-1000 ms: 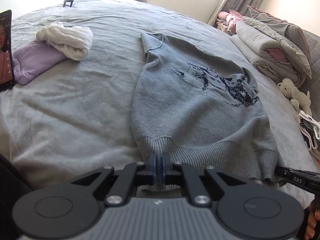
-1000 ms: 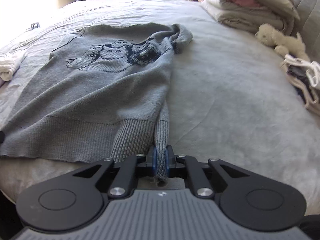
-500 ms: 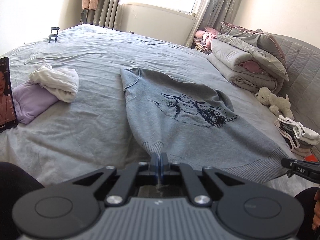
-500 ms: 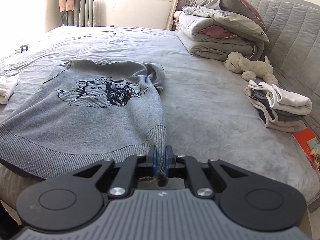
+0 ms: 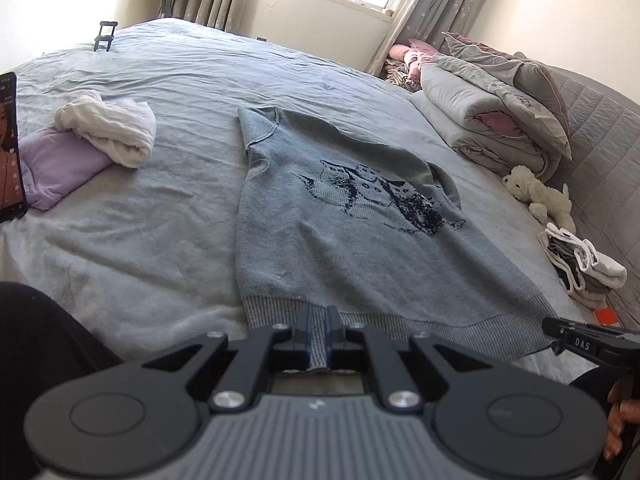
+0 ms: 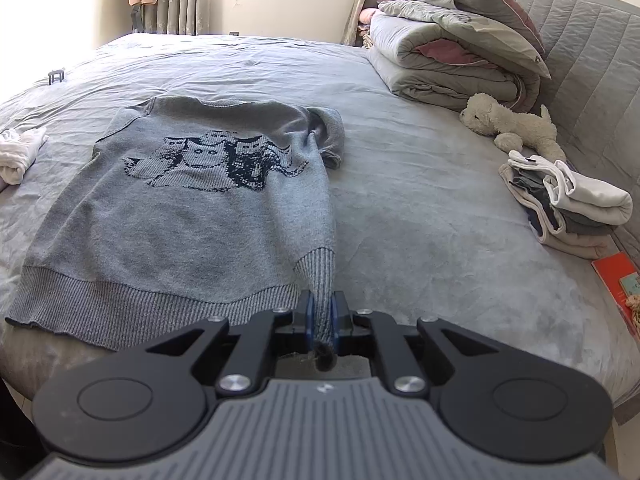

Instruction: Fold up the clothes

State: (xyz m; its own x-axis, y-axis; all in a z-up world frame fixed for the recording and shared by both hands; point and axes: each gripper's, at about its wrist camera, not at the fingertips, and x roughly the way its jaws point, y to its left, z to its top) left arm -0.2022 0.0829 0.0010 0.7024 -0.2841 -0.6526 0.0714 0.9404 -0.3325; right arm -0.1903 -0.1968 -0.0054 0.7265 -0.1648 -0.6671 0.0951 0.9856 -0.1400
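Observation:
A grey knit sweater (image 5: 340,232) with a dark cat print lies face up on the bed, its ribbed hem toward me; it also shows in the right wrist view (image 6: 180,208). My left gripper (image 5: 317,322) is shut on the ribbed hem near its left corner. My right gripper (image 6: 321,312) is shut on a ribbed cuff of the sweater's right sleeve, which runs along the sweater's right edge. The right gripper's tip (image 5: 576,340) shows at the right edge of the left wrist view.
A white garment (image 5: 112,132) on a lilac one (image 5: 56,168) and a phone (image 5: 10,148) lie at the left. Folded duvets (image 6: 452,60), a plush toy (image 6: 508,124), a stack of folded clothes (image 6: 568,204) and a red book (image 6: 620,280) lie at the right.
Both grippers have pulled back and lifted with the hem and cuff held. The sweater has been drawn flatter and straighter toward the bed's near edge.

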